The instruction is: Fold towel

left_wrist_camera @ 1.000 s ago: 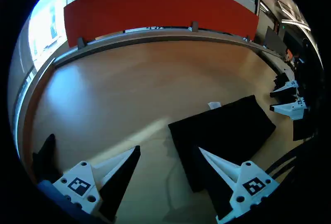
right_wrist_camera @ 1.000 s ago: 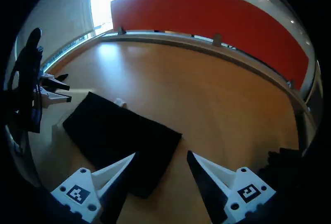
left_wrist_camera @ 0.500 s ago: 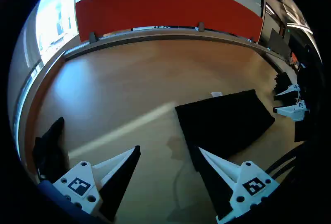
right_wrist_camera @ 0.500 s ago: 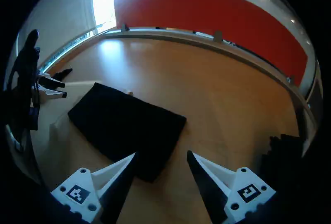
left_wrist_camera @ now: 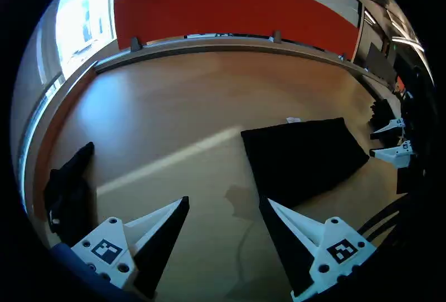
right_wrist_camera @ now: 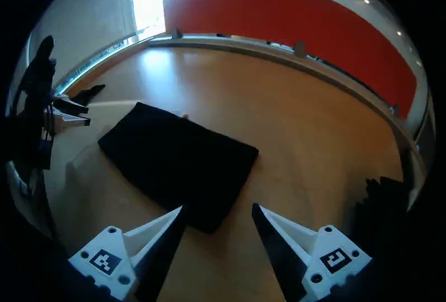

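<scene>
Left gripper view: your left gripper (left_wrist_camera: 224,201) has its jaws spread wide, and between them there is nothing but the bare wooden table (left_wrist_camera: 184,101). The black towel (left_wrist_camera: 304,154) lies flat on that table, ahead of the right-hand finger and out to that side. Its near corner runs in behind that finger's tip, and you cannot tell there whether cloth and finger touch. A small white tag (left_wrist_camera: 292,120) pokes out at the towel's far edge. Beyond the towel, further to the right-hand side, your right gripper (left_wrist_camera: 372,144) points in toward the cloth with its fingers apart, its tips just beside the towel's edge. Out past the left-hand finger, a dark cloth (left_wrist_camera: 67,182) lies crumpled near the table's rim. Straight ahead of the jaws, a red panel (left_wrist_camera: 234,6) stands along the table's far edge.

In the right gripper view, the right gripper (right_wrist_camera: 218,208) also has its jaws standing wide and is gripping nothing. The towel (right_wrist_camera: 178,157) lies ahead of the left-hand finger as a smooth dark rectangle, and its nearest corner reaches into the gap just in front of the two tips. Beyond the towel's far left end, the left gripper (right_wrist_camera: 88,117) shows with its fingers parted. A dark heap (right_wrist_camera: 384,201) sits off to the side of the right-hand finger.
</scene>
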### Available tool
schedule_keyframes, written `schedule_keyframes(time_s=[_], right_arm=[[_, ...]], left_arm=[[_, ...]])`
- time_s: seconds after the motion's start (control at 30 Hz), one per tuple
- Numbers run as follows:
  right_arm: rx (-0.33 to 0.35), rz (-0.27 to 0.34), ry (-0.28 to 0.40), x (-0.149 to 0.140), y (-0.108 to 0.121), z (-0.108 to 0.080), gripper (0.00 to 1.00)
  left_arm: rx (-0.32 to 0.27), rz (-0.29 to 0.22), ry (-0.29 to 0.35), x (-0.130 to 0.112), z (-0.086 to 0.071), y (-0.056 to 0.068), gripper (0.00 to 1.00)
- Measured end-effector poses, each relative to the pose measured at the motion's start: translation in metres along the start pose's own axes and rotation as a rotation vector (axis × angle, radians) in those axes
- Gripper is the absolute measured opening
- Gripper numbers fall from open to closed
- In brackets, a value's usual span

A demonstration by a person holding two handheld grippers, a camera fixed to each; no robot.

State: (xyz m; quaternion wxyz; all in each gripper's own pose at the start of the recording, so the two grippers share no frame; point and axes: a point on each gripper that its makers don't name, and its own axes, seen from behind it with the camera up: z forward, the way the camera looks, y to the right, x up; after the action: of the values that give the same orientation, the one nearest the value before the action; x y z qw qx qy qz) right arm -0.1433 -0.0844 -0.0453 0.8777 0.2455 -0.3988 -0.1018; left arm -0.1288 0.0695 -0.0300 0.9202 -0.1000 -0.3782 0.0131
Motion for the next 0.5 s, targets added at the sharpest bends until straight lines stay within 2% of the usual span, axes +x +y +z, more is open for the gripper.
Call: schedule_keyframes(time_s=[0.5], right_arm=[[0.081,-0.171,-0.076,-0.020,-0.007,0.002,0.86]], left_arm=[[0.034,-0.048,-0.007,-0.018,-0.020,-0.011,0.93]])
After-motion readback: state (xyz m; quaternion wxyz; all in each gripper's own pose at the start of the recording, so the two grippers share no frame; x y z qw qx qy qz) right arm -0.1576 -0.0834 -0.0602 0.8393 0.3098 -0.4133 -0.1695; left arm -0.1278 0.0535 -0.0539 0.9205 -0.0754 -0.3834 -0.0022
